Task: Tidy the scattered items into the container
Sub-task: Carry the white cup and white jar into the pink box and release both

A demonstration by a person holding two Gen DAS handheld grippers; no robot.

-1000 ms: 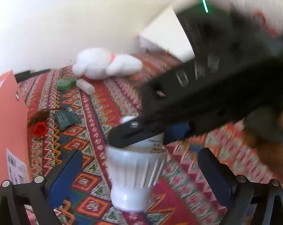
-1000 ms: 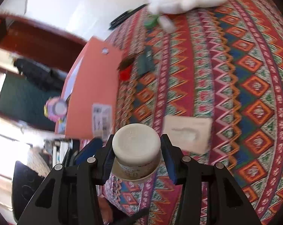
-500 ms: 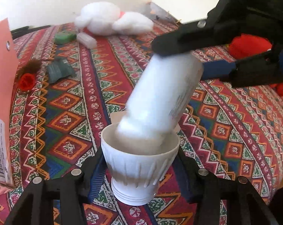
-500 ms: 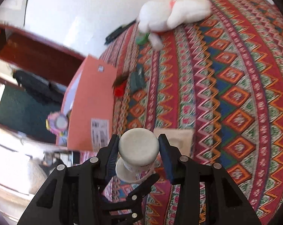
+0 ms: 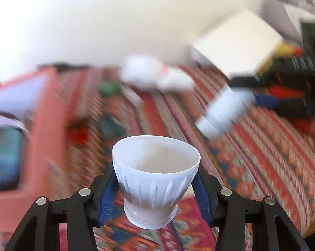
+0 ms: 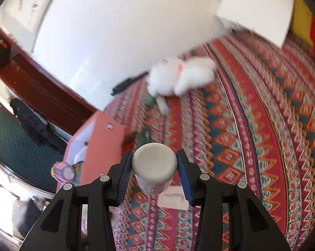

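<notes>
Bright daylight, overexposed wall, heavy motion blur.

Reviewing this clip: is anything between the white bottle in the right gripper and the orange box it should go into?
Nothing visible does. The right gripper is closed on the white bottle, lifted over the patterned cloth. The orange box stands open-topped just to its left in the right wrist view, with only air between them.

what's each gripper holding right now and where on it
The left gripper clamps the white ribbed cup by its lower side walls. The right gripper grips the white bottle across its sides near the end.
</notes>
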